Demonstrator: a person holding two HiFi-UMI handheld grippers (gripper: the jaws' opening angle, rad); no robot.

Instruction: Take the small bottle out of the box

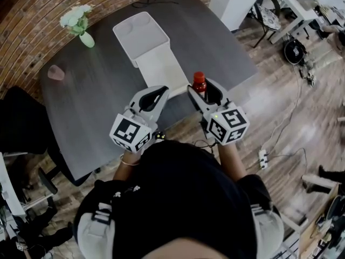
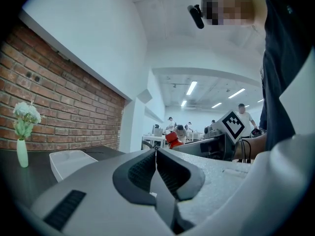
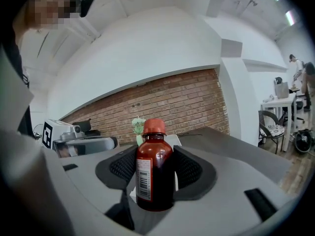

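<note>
My right gripper (image 3: 155, 170) is shut on a small brown bottle (image 3: 154, 173) with a red cap and a white barcode label; the bottle stands upright between the pads. In the head view the bottle (image 1: 200, 85) is held up near the table's front edge by the right gripper (image 1: 207, 94). My left gripper (image 1: 157, 97) is beside it, jaws shut with nothing between them (image 2: 156, 168). The white box (image 1: 141, 36) lies open on the dark table, its lid (image 1: 159, 69) folded toward me. From the left gripper view the bottle's red cap (image 2: 173, 139) shows to the right.
A green vase with white flowers (image 1: 80, 25) stands at the table's far left and a pink object (image 1: 55, 73) lies near the left edge. Black chairs (image 1: 24, 128) sit left of the table. A power strip and cables (image 1: 263, 158) lie on the wooden floor at right.
</note>
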